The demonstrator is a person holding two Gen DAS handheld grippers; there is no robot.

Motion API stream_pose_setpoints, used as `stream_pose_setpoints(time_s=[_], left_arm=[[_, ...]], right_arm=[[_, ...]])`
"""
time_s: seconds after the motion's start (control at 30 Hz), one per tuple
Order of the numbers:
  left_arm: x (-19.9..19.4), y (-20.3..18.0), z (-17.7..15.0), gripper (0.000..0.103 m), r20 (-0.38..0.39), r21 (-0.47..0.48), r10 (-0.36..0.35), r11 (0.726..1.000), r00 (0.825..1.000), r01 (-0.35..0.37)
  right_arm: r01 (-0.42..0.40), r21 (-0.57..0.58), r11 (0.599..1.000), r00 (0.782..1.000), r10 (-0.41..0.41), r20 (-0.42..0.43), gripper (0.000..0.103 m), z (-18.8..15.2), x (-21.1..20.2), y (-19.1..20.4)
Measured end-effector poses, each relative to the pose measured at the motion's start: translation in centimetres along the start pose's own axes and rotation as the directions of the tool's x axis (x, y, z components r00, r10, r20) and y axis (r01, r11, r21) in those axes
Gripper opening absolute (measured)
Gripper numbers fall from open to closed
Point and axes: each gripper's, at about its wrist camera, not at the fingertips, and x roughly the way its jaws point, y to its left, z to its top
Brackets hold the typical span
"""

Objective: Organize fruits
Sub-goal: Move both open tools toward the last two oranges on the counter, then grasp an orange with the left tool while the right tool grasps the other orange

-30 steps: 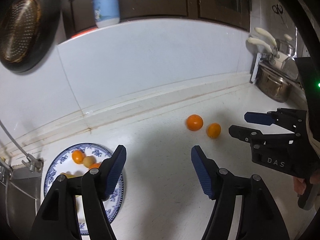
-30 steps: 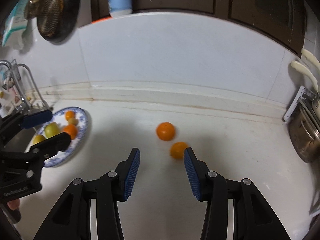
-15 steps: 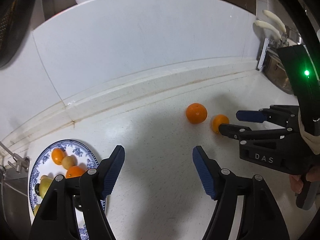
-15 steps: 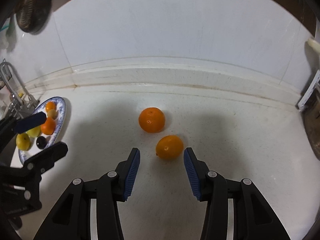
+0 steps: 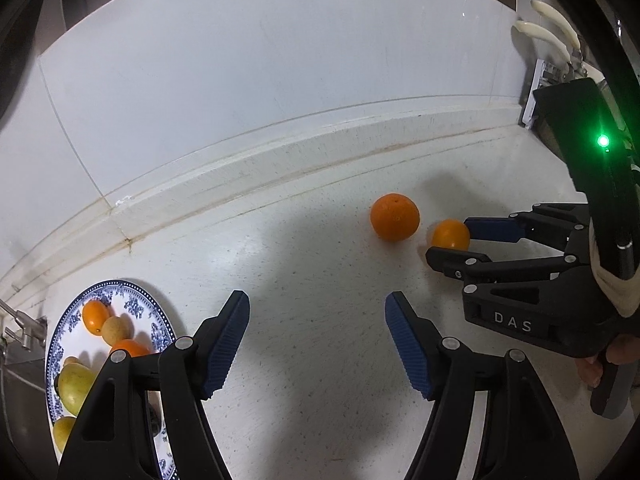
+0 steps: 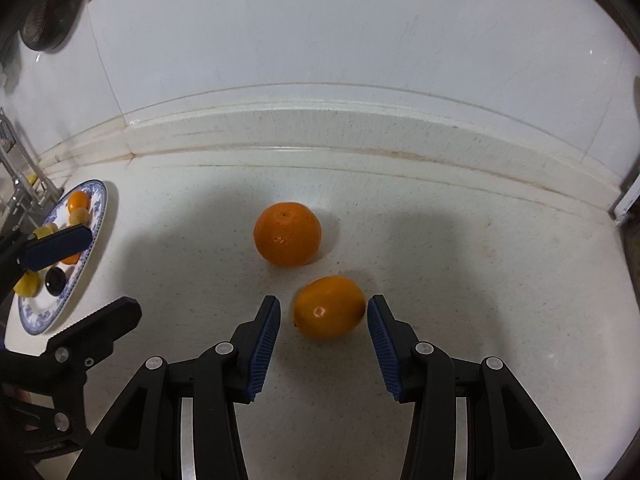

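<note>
Two oranges lie on the white counter. The smaller orange [image 6: 329,307] sits between the open jaws of my right gripper [image 6: 324,316], with small gaps on both sides; it also shows in the left wrist view [image 5: 451,235]. The larger orange [image 6: 287,234] [image 5: 394,217] lies just behind it, free. My left gripper [image 5: 318,320] is open and empty over bare counter, short of both oranges. A blue-and-white plate [image 5: 160,322] [image 6: 99,216] at the left holds several fruits.
A raised white backsplash ledge [image 6: 360,120] runs along the back of the counter. A sink faucet [image 6: 16,176] stands by the plate at far left. A metal pot and a knife rack [image 5: 552,60] stand at far right.
Both grippers have moved forward toward the oranges. The right gripper's open jaws now straddle the smaller orange. The plate has slid toward the left edge of both views.
</note>
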Motion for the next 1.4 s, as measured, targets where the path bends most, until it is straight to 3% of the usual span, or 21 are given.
stream_pose_setpoints(time_s=[0.17,0.5,0.8,0.97,1.4], left_arm=[[0.8,-0.1,0.4,0.069,-0.007,-0.003,-0.008,1.000,1.000,0.008],[1.9,-1.1,1.8,0.069,0.010,0.029,-0.068,0.997,0.998,0.068],[4.9,-3.1,4.5,0.069,-0.019,0.033,-0.152,0.988,0.988,0.153],[6.7,-3.5,5.3,0.069,-0.047,0.002,-0.161,0.987,0.986,0.161],[8.2,-4.7,5.5,0.041,-0.074,0.006,-0.140,0.990,0.987,0.140]], right_arm=[[0.009,-0.006,1.000,1.000,-0.009,0.005,0.039,-0.2,0.1,-0.1],[-0.008,0.052,0.999,0.999,0.005,0.051,0.039,-0.3,-1.4,-1.9],[0.063,0.103,0.993,0.993,-0.073,0.091,0.039,0.3,-3.3,-4.7],[0.076,0.135,0.988,0.991,-0.090,0.096,0.039,0.6,-3.4,-5.9],[0.085,0.162,0.983,0.992,-0.100,0.083,0.039,0.6,-2.7,-6.5]])
